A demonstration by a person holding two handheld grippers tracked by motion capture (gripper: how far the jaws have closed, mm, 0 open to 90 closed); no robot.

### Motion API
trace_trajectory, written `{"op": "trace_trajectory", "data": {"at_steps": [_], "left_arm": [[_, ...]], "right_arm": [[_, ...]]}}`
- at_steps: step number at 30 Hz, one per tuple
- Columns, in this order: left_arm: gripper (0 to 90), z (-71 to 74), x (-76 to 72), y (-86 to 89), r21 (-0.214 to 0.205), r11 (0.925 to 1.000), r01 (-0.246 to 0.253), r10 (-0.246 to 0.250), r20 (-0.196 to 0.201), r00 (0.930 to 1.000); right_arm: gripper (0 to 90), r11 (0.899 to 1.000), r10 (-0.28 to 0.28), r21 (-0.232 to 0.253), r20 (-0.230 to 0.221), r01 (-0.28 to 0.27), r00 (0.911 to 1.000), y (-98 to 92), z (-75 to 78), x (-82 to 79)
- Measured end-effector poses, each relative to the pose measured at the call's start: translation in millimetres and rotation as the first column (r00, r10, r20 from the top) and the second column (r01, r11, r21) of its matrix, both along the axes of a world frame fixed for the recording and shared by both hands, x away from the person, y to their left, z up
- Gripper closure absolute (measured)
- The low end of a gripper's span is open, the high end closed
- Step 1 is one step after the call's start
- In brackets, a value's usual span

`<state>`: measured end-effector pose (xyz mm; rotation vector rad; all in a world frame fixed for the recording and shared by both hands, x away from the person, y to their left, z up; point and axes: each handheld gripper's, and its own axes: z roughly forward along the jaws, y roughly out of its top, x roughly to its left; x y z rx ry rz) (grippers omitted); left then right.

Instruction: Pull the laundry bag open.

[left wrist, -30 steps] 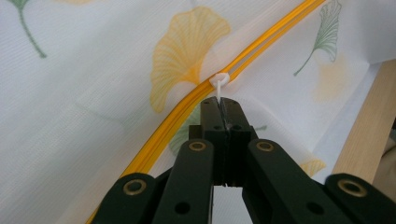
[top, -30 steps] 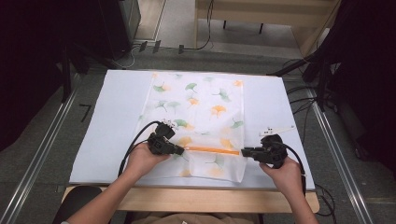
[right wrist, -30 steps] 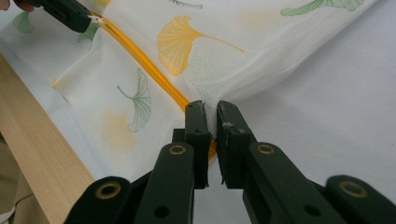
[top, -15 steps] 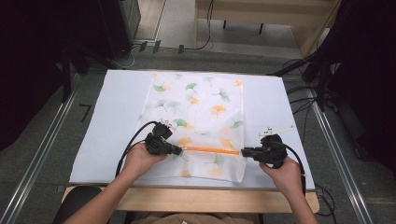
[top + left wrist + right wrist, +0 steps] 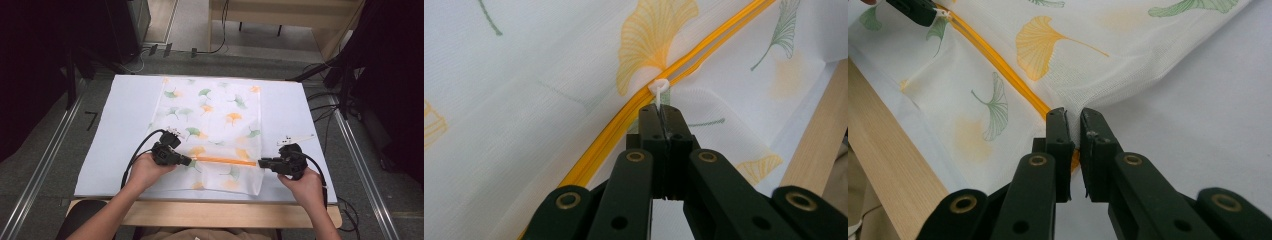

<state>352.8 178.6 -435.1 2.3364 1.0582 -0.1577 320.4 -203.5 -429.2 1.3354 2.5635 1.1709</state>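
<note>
A white mesh bag (image 5: pixel 215 115) printed with ginkgo leaves lies flat on a white sheet. An orange zipper (image 5: pixel 222 160) runs across its near end. My left gripper (image 5: pixel 189 160) is at the zipper's left end, shut on the small white zipper pull (image 5: pixel 659 89). The orange zipper (image 5: pixel 624 120) curves past the jaws there. My right gripper (image 5: pixel 260 162) is at the zipper's right end, its jaws pinched on the bag's edge (image 5: pixel 1073 117), where the orange zipper (image 5: pixel 998 62) ends. The left gripper (image 5: pixel 918 10) appears far off in the right gripper view.
The white sheet (image 5: pixel 125 125) covers the table, whose wooden front edge (image 5: pixel 200 212) is nearest the person. A small white tag-like item (image 5: pixel 295 139) lies just beyond the right gripper. Cables and metal rails (image 5: pixel 45 165) lie on the floor around the table.
My left gripper has slid a little to the left along the zipper with the pull in it, so slightly more orange shows. The right gripper has stayed put.
</note>
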Motion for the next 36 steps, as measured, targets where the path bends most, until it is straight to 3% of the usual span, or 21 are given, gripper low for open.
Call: {"op": "trace_trajectory", "data": {"at_steps": [16, 36], "left_arm": [[90.0, 0.6, -3.8, 32.5, 0.0, 0.9992, -0.039, 0.039, -0.016, 0.9991], [90.0, 2.1, -2.7, 36.1, -0.017, 0.9983, -0.056, 0.056, -0.022, 0.9982]], "right_arm": [[85.8, 1.0, 0.01, -0.005, -0.008, -0.01, 0.9999, 1.6, -0.3, 3.5], [85.8, 1.0, 0.01, -0.005, -0.013, -0.01, 0.9999, 1.0, -0.5, 3.7]]}}
